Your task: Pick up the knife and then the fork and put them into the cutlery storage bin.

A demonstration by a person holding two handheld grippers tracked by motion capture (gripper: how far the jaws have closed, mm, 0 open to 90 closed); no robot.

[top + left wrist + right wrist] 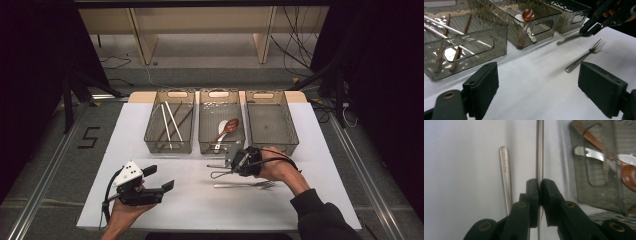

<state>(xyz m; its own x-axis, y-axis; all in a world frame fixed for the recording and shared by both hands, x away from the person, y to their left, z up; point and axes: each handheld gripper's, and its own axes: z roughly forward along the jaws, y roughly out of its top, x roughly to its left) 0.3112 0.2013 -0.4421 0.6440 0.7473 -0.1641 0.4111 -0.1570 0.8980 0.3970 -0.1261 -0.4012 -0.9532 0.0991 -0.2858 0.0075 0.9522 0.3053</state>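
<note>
Up close, the right gripper view shows the right gripper (539, 185) with its two black jaws pinched together on a thin metal utensil (539, 150), whose straight handle runs away from the jaws over the white table (461, 170). Which kind of utensil it is cannot be told from there. Just left of it in that view lies the handle of a fork (506, 180), flat on the table and apart from the jaws.

From the high view, the right gripper (235, 164) sits right of centre, just in front of the middle bin (221, 145), with the held utensil (220, 173) sticking out to the left. The fork (245, 185) lies a little nearer the person, tines pointing right.

Farther left and nearer, the left gripper (159, 178) is held with its jaws wide apart and nothing between them; its own view frames bare table between the two pads.

That left gripper view also looks into the bins: chopsticks (459, 37) in the left bin (474, 50), a brown spoon (527, 15) in the middle bin. The right bin (270, 120) stands beside them at the far side.
</note>
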